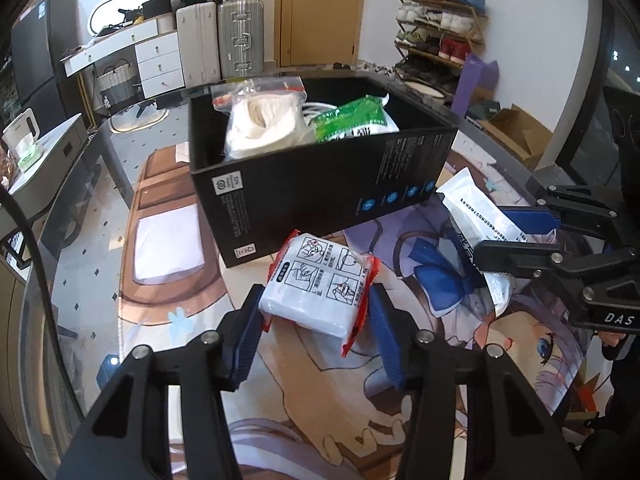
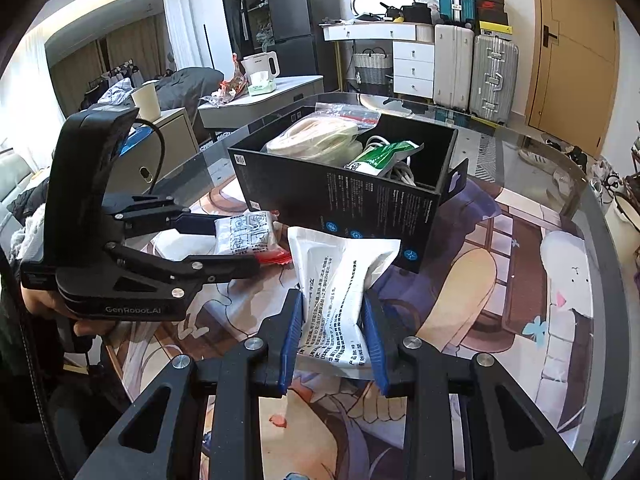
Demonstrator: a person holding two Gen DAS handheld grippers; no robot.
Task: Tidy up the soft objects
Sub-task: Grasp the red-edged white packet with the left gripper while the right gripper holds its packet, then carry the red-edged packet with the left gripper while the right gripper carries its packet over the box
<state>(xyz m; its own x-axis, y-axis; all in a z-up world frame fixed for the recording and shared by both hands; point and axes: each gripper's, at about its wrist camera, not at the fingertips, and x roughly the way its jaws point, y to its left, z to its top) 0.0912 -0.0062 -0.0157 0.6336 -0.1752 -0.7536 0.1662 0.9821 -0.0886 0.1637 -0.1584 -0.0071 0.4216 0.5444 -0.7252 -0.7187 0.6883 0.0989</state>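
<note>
My left gripper (image 1: 316, 312) is shut on a white packet with red edges and printed diagrams (image 1: 320, 280), held above the table; both show in the right wrist view, the gripper (image 2: 256, 240) and the packet (image 2: 244, 236). My right gripper (image 2: 332, 316) is shut on a white pouch with black text (image 2: 340, 280); both show in the left wrist view, the gripper (image 1: 492, 236) and the pouch (image 1: 476, 208). A black box (image 1: 320, 184) stands just beyond both and holds a bagged cream cloth (image 1: 260, 124), a green packet (image 1: 352, 120) and white cables (image 2: 400, 172).
The glass table (image 2: 540, 184) covers an anime-print mat (image 1: 440, 360). Beyond stand a side table with a kettle (image 2: 264, 64), suitcases (image 2: 476, 68), a white drawer unit (image 1: 156, 60), a shoe rack (image 1: 440, 32) and a cardboard box (image 1: 516, 136).
</note>
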